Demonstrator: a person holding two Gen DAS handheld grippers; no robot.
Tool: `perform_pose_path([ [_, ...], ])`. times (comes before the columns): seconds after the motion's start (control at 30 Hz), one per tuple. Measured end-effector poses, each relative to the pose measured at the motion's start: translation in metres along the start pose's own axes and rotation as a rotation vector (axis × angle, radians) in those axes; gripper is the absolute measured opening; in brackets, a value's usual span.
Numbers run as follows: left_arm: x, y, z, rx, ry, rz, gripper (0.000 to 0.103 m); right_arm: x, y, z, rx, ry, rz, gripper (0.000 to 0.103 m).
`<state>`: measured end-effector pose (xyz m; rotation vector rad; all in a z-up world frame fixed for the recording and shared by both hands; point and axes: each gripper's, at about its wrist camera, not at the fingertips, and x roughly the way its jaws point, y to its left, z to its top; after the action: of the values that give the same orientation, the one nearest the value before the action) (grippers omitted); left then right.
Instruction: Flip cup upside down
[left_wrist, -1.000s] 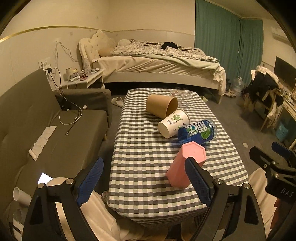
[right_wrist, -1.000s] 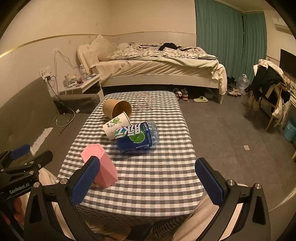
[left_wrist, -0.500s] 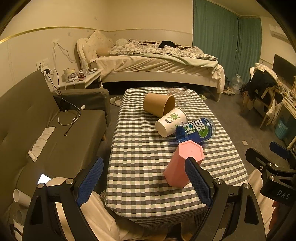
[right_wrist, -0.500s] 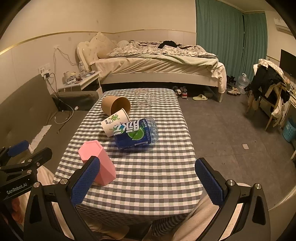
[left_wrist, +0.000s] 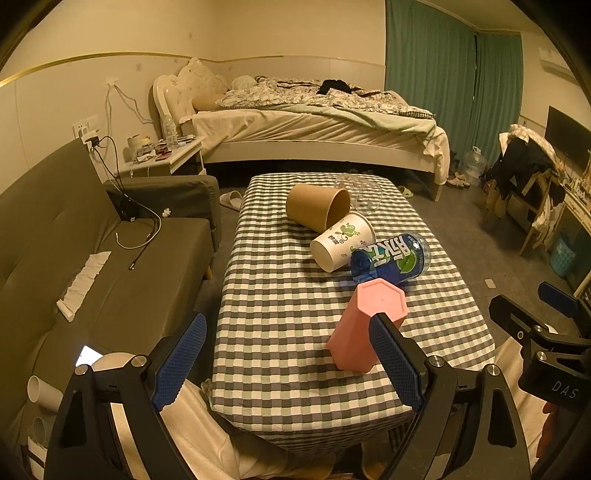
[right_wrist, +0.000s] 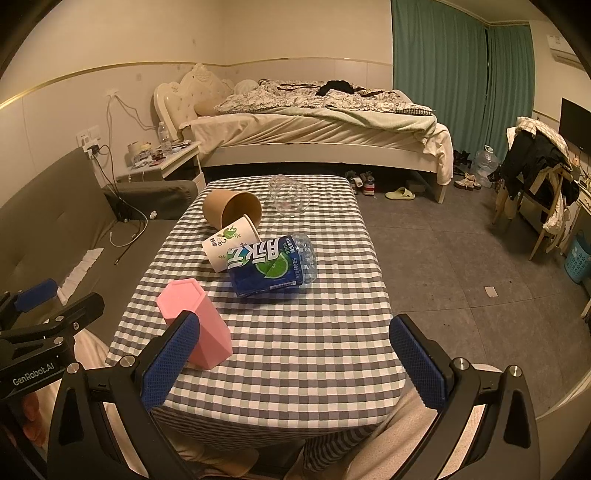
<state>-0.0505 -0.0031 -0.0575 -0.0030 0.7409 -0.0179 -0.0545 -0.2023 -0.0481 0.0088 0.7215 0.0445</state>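
A pink hexagonal cup (left_wrist: 364, 325) (right_wrist: 195, 325) stands upside down near the front of the checked table (left_wrist: 280, 295) (right_wrist: 314, 332). Behind it lie on their sides a blue-labelled plastic cup (left_wrist: 391, 256) (right_wrist: 271, 266), a white paper cup (left_wrist: 341, 240) (right_wrist: 231, 245), a brown paper cup (left_wrist: 317, 210) (right_wrist: 232, 212) and a clear glass cup (left_wrist: 360, 192) (right_wrist: 289, 195). My left gripper (left_wrist: 288, 363) is open and empty before the table's front edge, its right finger beside the pink cup. My right gripper (right_wrist: 293, 363) is open and empty over the front edge.
A grey sofa (left_wrist: 92, 258) with cables and a tissue stands left of the table. A bed (left_wrist: 317, 122) lies behind it, with a nightstand (left_wrist: 166, 158) at its left. A chair piled with clothes (right_wrist: 535, 177) and green curtains (right_wrist: 443, 85) are at the right.
Both grippers drifted slightly and pulled back a little; the table objects have shifted a little in view. The cups have not moved. Both grippers stayed open.
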Motion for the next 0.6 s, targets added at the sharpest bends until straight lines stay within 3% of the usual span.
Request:
perform_pose_path([
  [0.6,0.0006,0.0009,-0.0002,0.006,0.001,0.011,0.093,0.0002,0.0034,0.0007,-0.009,0.0,0.001,0.103],
])
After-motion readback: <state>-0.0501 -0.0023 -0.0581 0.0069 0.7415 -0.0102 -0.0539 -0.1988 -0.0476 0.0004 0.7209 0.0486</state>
